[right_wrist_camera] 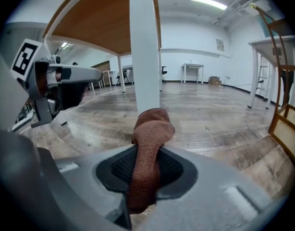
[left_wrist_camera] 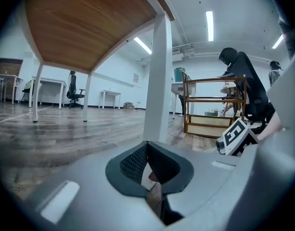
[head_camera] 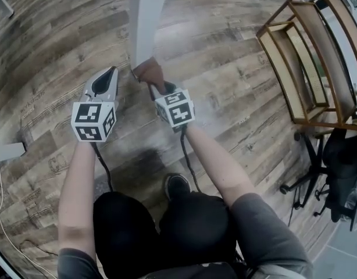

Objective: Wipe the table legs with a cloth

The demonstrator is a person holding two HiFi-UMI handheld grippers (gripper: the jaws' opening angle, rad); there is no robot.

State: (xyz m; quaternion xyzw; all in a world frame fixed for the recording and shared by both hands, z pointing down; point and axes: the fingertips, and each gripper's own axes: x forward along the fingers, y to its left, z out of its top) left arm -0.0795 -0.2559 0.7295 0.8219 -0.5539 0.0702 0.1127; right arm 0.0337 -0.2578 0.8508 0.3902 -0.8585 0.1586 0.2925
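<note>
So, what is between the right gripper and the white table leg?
Only the brown cloth, clamped in the right gripper, its end at the table leg; see the right gripper view.

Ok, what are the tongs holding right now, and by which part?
The right tongs clamp a brown cloth by one bunched end; the rest bulges out toward the white table leg. The left tongs are shut on nothing.
</note>
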